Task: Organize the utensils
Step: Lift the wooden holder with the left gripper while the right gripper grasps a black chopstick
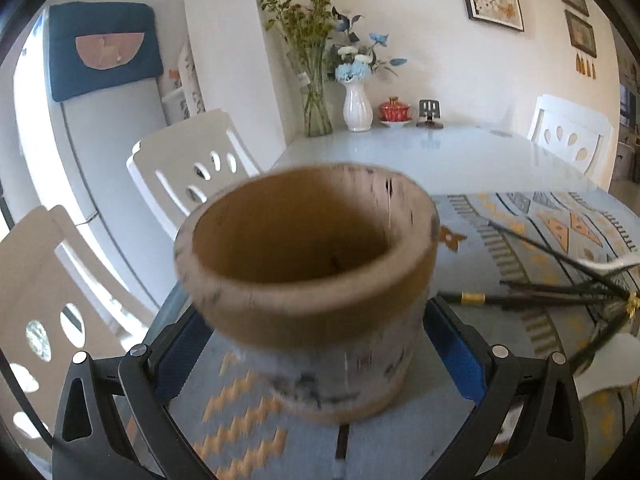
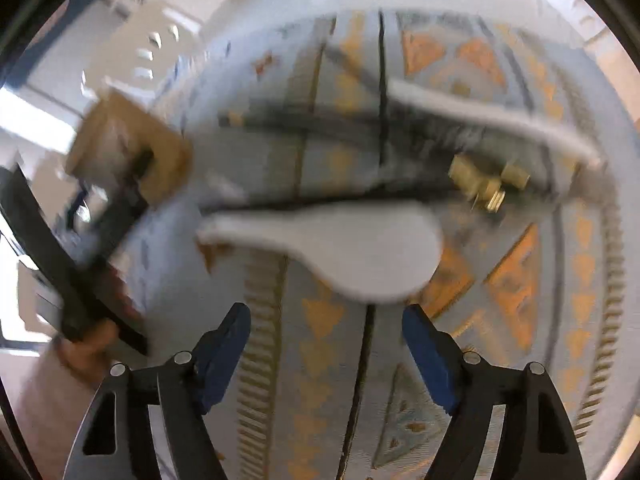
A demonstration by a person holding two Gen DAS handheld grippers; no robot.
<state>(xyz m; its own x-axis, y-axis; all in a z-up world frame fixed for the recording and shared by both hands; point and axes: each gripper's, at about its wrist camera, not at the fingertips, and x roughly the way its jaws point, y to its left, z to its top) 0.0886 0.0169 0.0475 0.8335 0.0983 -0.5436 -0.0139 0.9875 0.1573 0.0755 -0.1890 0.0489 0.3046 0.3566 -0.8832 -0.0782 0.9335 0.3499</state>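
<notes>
**Holder Gripped on the Left, Spoons Below the Right**

Blue pads of the left gripper [image 1: 316, 344] press both sides of the wooden utensil holder [image 1: 308, 280], which stands upright with its mouth empty. At three o'clock from it, black chopsticks [image 1: 560, 296] and a white spoon [image 1: 612, 266] lie on the patterned mat [image 1: 520, 240] covering the desk [image 1: 460, 156]. Under the right gripper [image 2: 326, 344], whose jaws stand apart with nothing between them, a white spoon [image 2: 360, 248] lies at twelve o'clock; a second spoon [image 2: 480, 116] and blurred chopsticks [image 2: 320, 124] lie beyond. At nine o'clock a hand [image 2: 86, 348] holds the other gripper.
</notes>
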